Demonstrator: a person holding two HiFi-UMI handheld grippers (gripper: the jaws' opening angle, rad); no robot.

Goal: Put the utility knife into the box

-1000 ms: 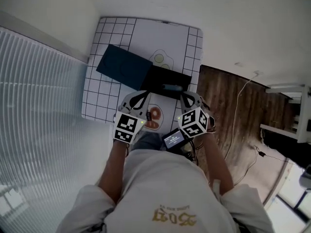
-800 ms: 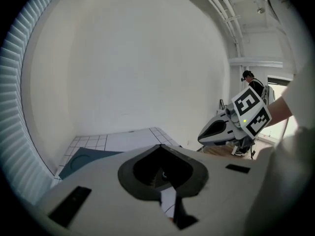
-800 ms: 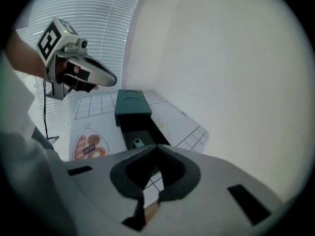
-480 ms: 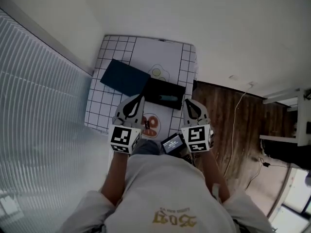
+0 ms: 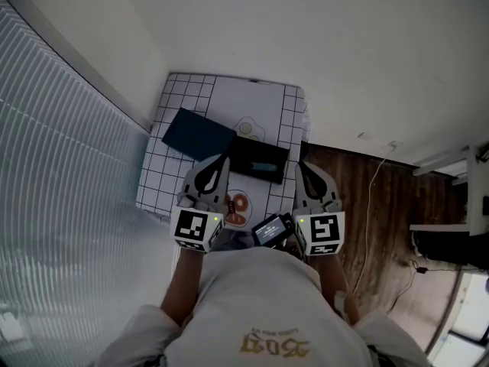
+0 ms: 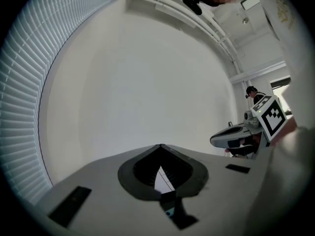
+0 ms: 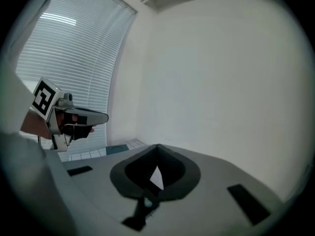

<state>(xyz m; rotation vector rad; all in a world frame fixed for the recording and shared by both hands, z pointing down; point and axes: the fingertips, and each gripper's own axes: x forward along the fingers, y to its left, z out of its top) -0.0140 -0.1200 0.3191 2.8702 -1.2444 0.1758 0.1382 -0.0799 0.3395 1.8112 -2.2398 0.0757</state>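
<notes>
The open black box point(image 5: 241, 154) rests on the checked mat point(image 5: 180, 90) in the head view. A teal utility knife point(image 5: 265, 167) lies inside it. Both grippers are held close to the person's body, short of the box and apart from it. My left gripper point(image 5: 219, 161) is shut with nothing in it, its jaw tips meeting point(image 6: 160, 147). Over by the table's right edge, my right gripper point(image 5: 301, 167) is likewise shut and empty point(image 7: 157, 147). Each gripper view looks up at the wall and shows the other gripper to the side.
A dark blue lid point(image 5: 197, 134) lies on the mat just left of the box. Window blinds point(image 5: 53, 151) run along the left. Wooden floor point(image 5: 367, 205) with a cable lies right of the table. A small screen device point(image 5: 271, 228) hangs at the person's chest.
Both grippers have drawn back from the box toward the person's body and tilted up. The box with the knife in it stays put.
</notes>
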